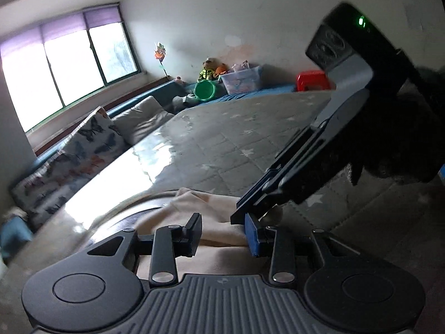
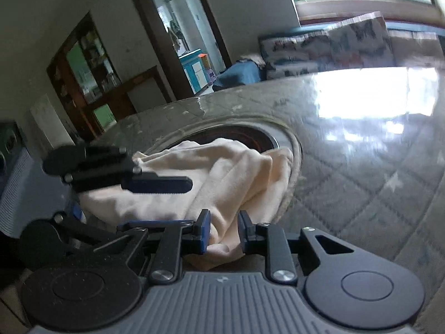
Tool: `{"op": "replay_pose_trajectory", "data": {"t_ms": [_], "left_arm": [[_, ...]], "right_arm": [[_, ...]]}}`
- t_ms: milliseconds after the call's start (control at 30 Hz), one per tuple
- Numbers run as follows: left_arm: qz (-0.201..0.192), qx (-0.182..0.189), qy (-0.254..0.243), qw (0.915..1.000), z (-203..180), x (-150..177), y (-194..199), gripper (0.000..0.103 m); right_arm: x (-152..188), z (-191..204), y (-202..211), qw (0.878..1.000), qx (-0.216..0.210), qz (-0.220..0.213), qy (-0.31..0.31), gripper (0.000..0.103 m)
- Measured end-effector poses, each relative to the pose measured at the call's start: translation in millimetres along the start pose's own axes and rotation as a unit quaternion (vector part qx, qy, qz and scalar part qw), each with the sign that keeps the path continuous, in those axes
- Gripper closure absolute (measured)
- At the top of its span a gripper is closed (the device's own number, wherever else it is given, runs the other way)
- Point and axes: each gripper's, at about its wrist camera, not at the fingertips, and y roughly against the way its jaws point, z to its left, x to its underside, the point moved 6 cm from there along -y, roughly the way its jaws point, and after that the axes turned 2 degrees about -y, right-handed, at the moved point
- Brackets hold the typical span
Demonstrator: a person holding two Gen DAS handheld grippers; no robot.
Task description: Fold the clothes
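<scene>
While the soft cream-coloured garment [image 2: 222, 183] lies crumpled in loose rounded folds on the glossy grey quilted surface with pale stars [image 2: 361, 167], part of it drapes over a dark round recess with a raised rim [image 2: 244, 136] set into that surface. A bunched fold of the cloth sits between the blue-padded fingers [image 2: 204, 232] of the right tool [image 2: 224, 232], whose jaws stand narrowly apart and appear to pinch the fabric. Seen from the right wrist, the left tool [image 2: 164, 185] hangs just above the garment's left side, its flat black and blue fingers edge-on. In the left wrist view the left tool [image 1: 224, 236] shows its jaws partly apart over the smooth cream cloth [image 1: 211, 211]; whether the pads press the fabric I cannot tell. Its blue pad [image 1: 251, 235] sits just beside the tip of the right tool [image 1: 250, 211], which slants down from the upper right in matte black and grey plastic. Clear film on the surface reflects window light in a bright sheet.
</scene>
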Motion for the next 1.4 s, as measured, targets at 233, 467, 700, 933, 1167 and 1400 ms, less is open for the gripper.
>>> {"op": "replay_pose_trajectory", "data": {"t_ms": [233, 467, 700, 933, 1167, 1400], "left_arm": [[-0.002, 0.006, 0.004, 1.0000, 3, 5, -4, 0.069], [-0.011, 0.003, 0.015, 0.9998, 1, 5, 0, 0.069], [-0.014, -0.012, 0.040, 0.9990, 6, 7, 1, 0.068], [-0.027, -0.056, 0.077, 0.9951, 24, 13, 37, 0.066], [-0.007, -0.160, 0.144, 0.9765, 71, 45, 84, 0.066], [0.029, -0.194, 0.179, 0.9641, 85, 79, 102, 0.067]], "right_arm": [[-3, -10, -2, 0.999, -0.014, 0.038, 0.025, 0.081], [-5, 13, -10, 0.976, 0.002, 0.117, 0.184, 0.082], [-1, 27, -26, 0.968, 0.010, 0.105, 0.226, 0.082], [3, 18, -20, 0.988, 0.000, 0.044, 0.148, 0.083], [2, 18, -12, 0.988, -0.031, 0.036, 0.150, 0.083], [8, 17, -21, 0.990, -0.033, 0.022, 0.132, 0.097]]}}
